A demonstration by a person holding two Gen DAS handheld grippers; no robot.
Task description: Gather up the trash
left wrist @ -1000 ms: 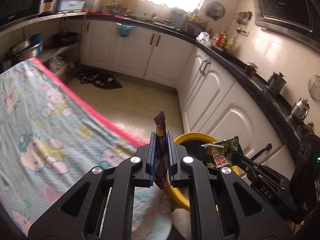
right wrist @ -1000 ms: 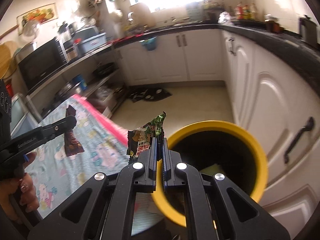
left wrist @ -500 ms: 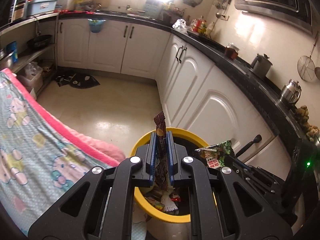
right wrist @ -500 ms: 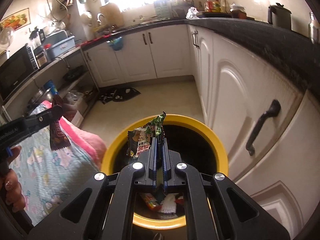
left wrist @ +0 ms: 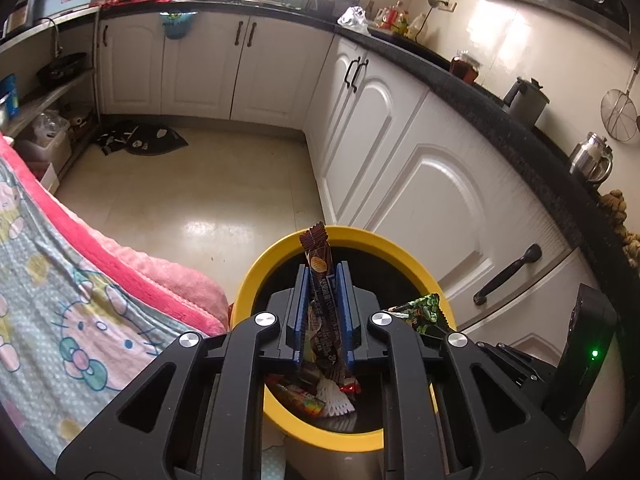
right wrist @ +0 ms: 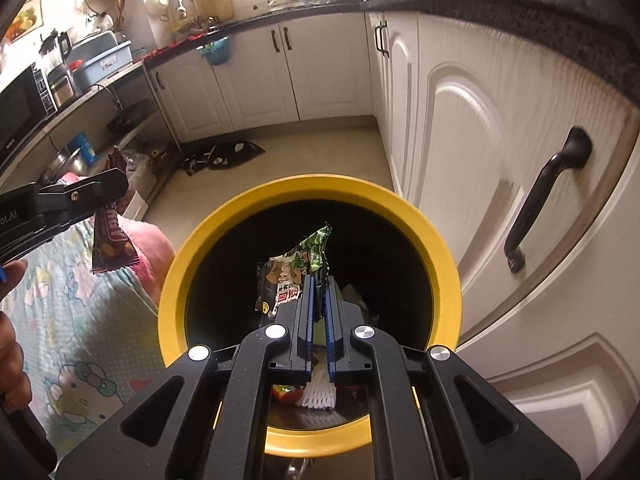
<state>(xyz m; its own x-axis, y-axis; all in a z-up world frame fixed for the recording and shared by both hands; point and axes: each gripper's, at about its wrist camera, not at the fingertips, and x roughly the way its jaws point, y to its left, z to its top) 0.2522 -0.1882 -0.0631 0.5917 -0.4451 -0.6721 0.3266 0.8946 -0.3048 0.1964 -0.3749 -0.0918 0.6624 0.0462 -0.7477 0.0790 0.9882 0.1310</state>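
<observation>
A yellow-rimmed bin (left wrist: 256, 280) (right wrist: 172, 280) stands on the floor, with wrappers and a white foam net (right wrist: 316, 392) at the bottom. My left gripper (left wrist: 323, 270) (right wrist: 120, 188) is over the bin's left rim. A brown candy wrapper (left wrist: 318, 248) (right wrist: 114, 240) stands upright between its blue pads; the jaws are opening and the wrapper still hangs there. My right gripper (right wrist: 319, 280) is shut on a green snack packet (right wrist: 296, 268) (left wrist: 428, 310) right above the bin's mouth.
White cabinets (left wrist: 440, 208) with a black handle (right wrist: 540, 200) stand close behind the bin on the right. A table with a cartoon-cat cloth (left wrist: 60, 320) adjoins it on the left. A dark mat (left wrist: 140, 144) lies on the floor. A person's hand (right wrist: 12, 340) holds the left gripper.
Both grippers have swung from the table's edge to the bin and sunk toward it, each carrying its wrapper. The bin's contents have come into view.
</observation>
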